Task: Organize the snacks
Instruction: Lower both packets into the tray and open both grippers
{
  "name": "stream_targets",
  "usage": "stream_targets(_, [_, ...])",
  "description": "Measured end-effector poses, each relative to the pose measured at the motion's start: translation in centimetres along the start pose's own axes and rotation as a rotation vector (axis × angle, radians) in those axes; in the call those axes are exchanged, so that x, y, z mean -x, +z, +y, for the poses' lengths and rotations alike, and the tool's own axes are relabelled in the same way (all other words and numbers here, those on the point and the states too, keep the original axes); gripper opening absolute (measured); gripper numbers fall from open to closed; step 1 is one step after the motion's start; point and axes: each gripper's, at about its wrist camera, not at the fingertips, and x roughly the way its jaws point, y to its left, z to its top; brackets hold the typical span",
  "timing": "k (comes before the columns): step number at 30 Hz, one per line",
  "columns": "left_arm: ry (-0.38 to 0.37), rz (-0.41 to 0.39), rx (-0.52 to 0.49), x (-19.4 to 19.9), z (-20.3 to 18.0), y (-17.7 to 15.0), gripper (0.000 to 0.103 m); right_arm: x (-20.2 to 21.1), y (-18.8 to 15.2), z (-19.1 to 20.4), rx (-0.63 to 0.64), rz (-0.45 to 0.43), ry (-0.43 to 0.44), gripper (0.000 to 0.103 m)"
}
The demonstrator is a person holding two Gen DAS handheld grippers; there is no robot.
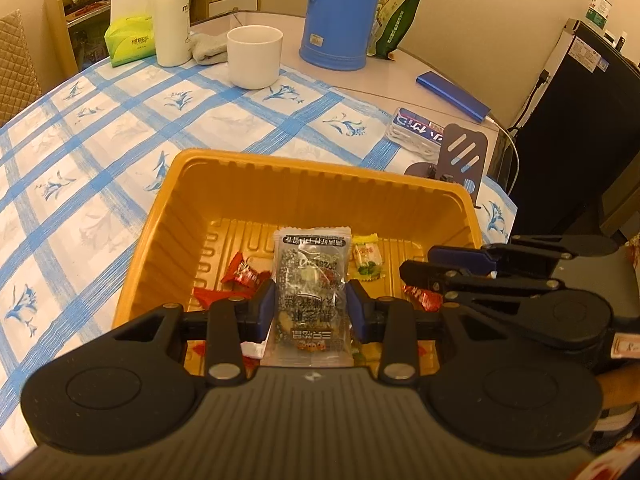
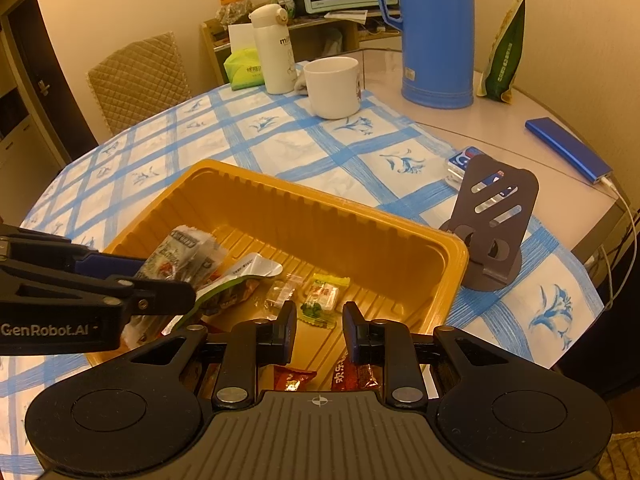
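Note:
An orange plastic tray [image 1: 320,168] sits on the blue-checked tablecloth. My left gripper [image 1: 310,300] is shut on a clear grey-printed snack packet [image 1: 310,272], held just above the tray floor. The right wrist view shows the same packet [image 2: 180,252] in the left gripper [image 2: 168,280]. In the tray lie a red candy [image 1: 244,274], a yellow-green candy [image 2: 324,296], a green-edged packet [image 2: 240,280] and red wrappers [image 2: 296,380]. My right gripper [image 2: 319,320] hangs over the tray's near right part, its jaws close together with nothing between them.
Behind the tray stand a white cup [image 1: 254,56], a blue jug [image 1: 336,12], a white bottle [image 1: 172,12] and a green tissue pack [image 1: 130,40]. A grey phone stand [image 2: 492,232] and a blue power bank [image 2: 568,148] are on the right. A quilted chair [image 2: 140,80] stands beyond the table.

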Motion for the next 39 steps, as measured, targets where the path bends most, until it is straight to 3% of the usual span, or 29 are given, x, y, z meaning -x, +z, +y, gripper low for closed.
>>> stream_targets(23, [0.006, 0.002, -0.019, -3.6, -1.0, 1.9, 0.034, -0.1, 0.8, -1.0, -0.006, -0.001, -0.007, 0.025])
stream_targets(39, [0.040, -0.017, 0.019, -1.3, 0.5, 0.8, 0.043, 1.0, 0.3, -0.4, -0.012, -0.004, 0.017, 0.025])
